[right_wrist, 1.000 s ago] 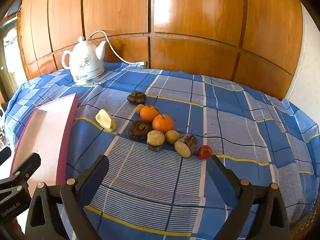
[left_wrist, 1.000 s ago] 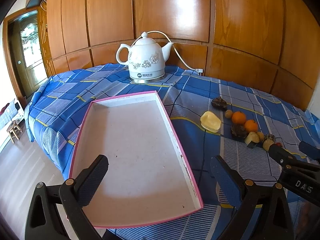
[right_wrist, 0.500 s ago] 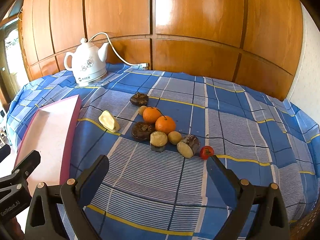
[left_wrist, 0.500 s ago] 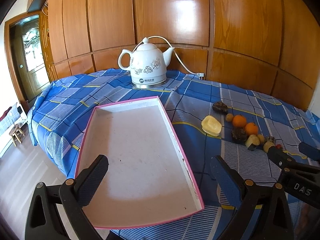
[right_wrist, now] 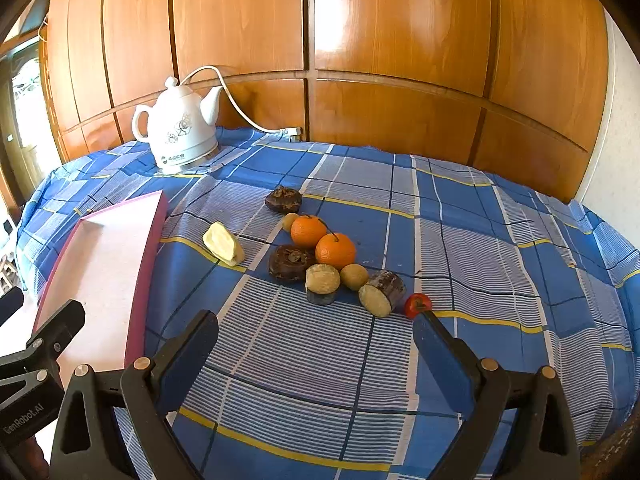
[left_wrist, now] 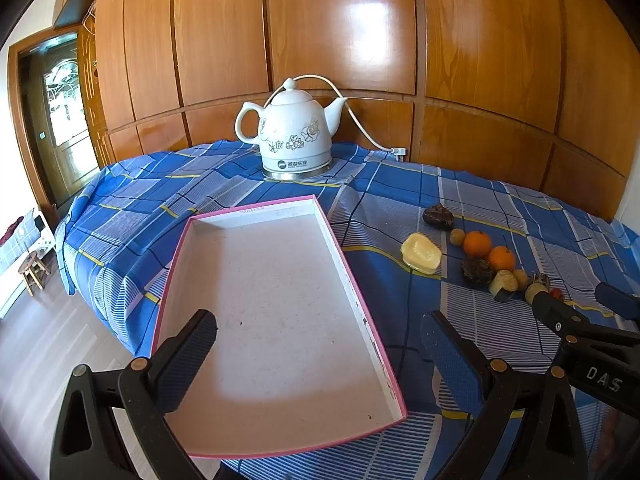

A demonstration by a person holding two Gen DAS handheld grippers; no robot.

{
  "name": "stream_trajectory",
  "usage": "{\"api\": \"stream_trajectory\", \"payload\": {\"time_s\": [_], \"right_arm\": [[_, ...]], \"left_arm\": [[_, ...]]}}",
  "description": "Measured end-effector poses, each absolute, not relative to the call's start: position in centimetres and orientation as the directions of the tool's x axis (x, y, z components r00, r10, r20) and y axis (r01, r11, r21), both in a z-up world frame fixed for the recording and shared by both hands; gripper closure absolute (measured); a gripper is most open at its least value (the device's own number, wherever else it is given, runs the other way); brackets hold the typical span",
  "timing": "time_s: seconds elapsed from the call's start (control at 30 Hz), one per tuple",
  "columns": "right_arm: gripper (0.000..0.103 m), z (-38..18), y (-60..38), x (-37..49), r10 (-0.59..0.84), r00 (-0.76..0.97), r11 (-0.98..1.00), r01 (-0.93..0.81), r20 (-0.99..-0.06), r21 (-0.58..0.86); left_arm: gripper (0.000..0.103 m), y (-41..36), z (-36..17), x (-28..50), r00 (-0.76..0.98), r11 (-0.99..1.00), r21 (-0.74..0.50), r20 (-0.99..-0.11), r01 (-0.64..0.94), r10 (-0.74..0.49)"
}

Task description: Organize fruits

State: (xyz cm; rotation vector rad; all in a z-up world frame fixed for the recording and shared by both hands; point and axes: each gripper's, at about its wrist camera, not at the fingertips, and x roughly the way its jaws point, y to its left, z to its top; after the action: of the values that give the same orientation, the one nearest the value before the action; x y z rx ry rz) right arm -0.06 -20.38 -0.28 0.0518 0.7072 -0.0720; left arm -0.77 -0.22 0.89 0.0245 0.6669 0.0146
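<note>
A shallow pink-rimmed tray (left_wrist: 340, 252) lies empty on the blue plaid cloth; its right wall also shows in the right wrist view (right_wrist: 146, 264). To its right lies a cluster of fruit: two oranges (right_wrist: 335, 251), a pale yellow piece (right_wrist: 223, 243), dark brown pieces (right_wrist: 290, 262), small greenish fruits (right_wrist: 354, 276) and a small red tomato (right_wrist: 417, 305). The cluster also shows in the left wrist view (left_wrist: 476, 243). My left gripper (left_wrist: 318, 354) is open and empty over the tray's near end. My right gripper (right_wrist: 316, 354) is open and empty, just short of the fruit.
A white ceramic kettle (left_wrist: 294, 142) with a cord stands at the back of the table against the wooden panel wall. The table's left edge drops to the floor, where a small stool (left_wrist: 34, 270) stands.
Both grippers have drawn back and risen slightly, so tray, kettle and fruit sit a little farther off. Both stay open and empty.
</note>
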Motion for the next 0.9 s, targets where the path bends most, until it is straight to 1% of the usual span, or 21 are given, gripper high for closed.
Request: {"api": "stream_trajectory", "payload": {"time_s": [0.9], "right_arm": [[0.003, -0.05, -21.0, -0.07, -0.04, 0.769, 0.996, 0.079, -0.638, 0.033]], "left_arm": [[0.0, -0.48, 0.69, -0.64, 0.771, 1.0, 0.029, -0.637, -0.011, 0.027]]}}
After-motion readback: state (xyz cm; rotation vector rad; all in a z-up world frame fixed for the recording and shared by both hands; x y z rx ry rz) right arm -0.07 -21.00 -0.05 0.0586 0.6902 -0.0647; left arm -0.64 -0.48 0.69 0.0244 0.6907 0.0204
